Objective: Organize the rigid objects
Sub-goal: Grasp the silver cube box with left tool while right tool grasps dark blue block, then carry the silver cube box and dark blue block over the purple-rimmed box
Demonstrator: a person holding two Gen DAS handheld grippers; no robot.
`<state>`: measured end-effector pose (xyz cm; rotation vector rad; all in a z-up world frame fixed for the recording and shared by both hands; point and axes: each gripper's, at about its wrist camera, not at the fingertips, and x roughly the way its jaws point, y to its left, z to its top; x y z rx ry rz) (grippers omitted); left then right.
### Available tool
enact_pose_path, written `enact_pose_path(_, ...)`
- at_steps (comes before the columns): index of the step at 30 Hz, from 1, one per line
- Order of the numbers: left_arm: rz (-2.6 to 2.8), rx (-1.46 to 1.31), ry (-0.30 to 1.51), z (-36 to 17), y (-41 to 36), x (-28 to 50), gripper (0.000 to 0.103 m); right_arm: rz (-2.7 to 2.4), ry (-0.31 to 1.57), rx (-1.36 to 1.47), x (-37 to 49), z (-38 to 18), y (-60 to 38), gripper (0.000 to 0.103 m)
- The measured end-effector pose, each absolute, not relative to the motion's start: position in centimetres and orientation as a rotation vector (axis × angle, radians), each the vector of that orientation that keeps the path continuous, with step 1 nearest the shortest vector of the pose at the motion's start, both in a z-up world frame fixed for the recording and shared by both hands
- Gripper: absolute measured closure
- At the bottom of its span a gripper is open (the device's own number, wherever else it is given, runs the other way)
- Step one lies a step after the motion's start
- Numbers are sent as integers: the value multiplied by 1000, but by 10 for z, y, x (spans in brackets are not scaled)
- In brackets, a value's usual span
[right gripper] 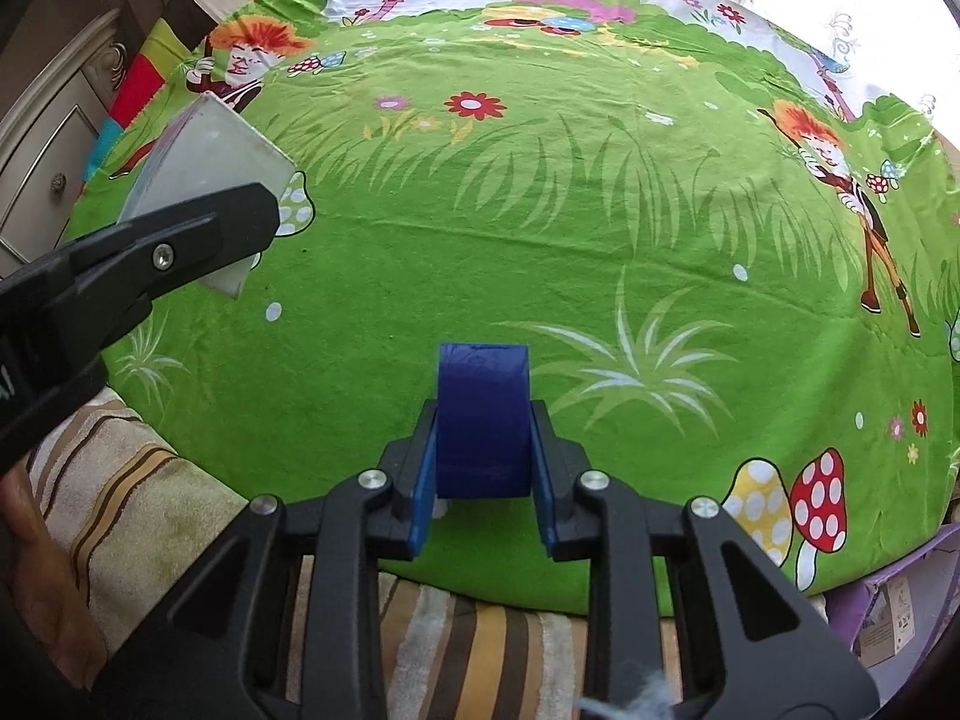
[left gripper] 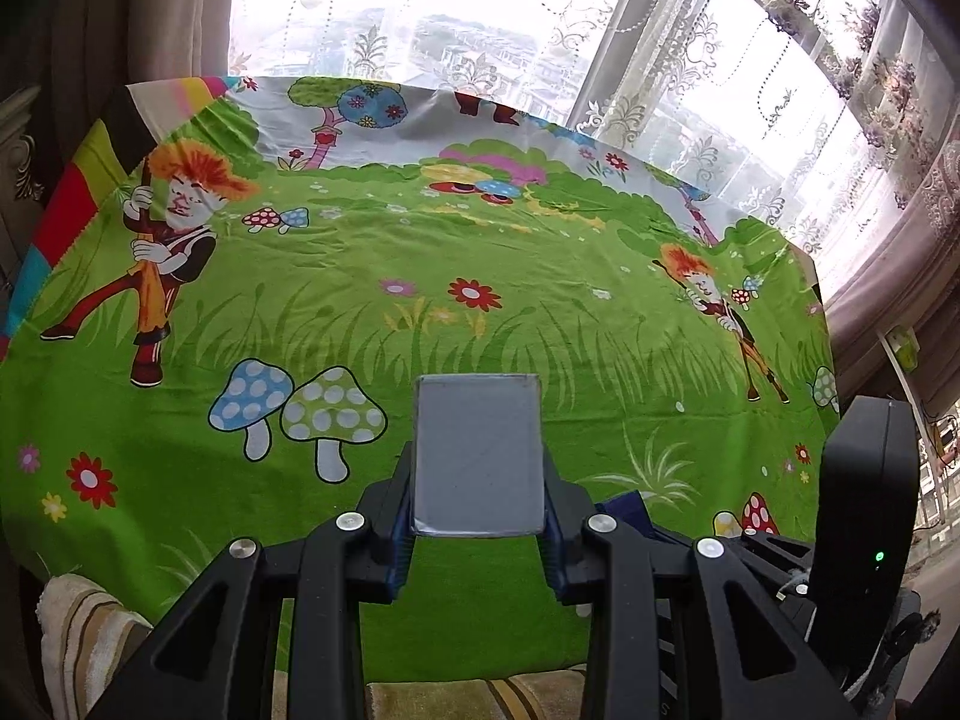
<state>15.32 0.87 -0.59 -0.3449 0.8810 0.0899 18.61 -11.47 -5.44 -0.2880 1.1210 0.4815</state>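
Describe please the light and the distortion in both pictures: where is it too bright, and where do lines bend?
Left wrist view: the window behind the lace curtain is blown out to white, and the cloth's far edge bows strongly. Right wrist view: light is even, glare only at the top right corner, and the cloth bulges like a dome; the blue block in the tongs stays sharp.

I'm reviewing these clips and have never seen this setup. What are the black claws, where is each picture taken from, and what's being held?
No robot here: a person holds a two-finger hand-held gripper in each hand, each with a fisheye camera looking along its fingers. The left camera shows the left hand-held gripper shut on a flat grey block. The right camera shows the right hand-held gripper shut on a dark blue block; the left one appears at its left edge. Below both lies a green cartoon cloth printed with mushrooms and flowers.
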Motion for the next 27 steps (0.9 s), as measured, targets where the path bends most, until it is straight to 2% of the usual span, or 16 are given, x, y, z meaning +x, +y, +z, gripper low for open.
enact_pose_path(15,46,-315,868,10,-41,125,68,447,1005,-69,165,-10,-192,72)
enact_pose_path(27,-60,-292,919,21,-100,106,68,444,920,-2,134,15,-244,72)
